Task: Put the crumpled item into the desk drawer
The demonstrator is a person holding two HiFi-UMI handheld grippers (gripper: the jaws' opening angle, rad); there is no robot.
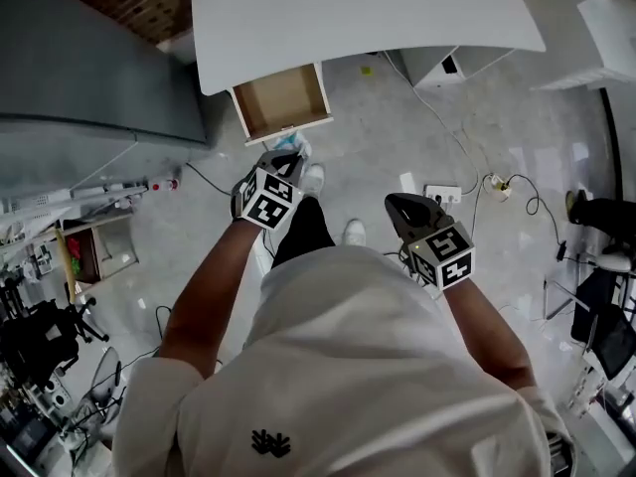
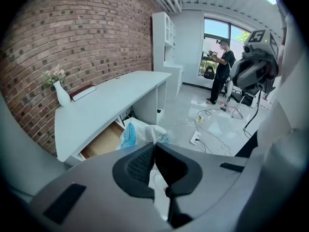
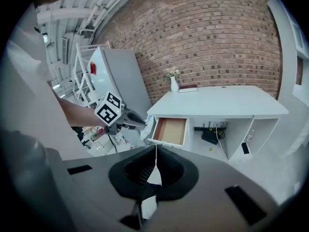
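Just before open drawer [image 1: 281, 99] front edge: left gripper [image 2: 154, 146] clamps crumpled item [image 2: 141, 132]; right gripper [image 3: 155, 148] closed, empty.

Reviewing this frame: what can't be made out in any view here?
Crumpled white-and-blue item: lower part hidden behind the left gripper in the left gripper view; mostly covered by it in the head view.
Open wooden drawer: rear hidden under the white desktop, head view.
Print on the item: too small to read, every view.
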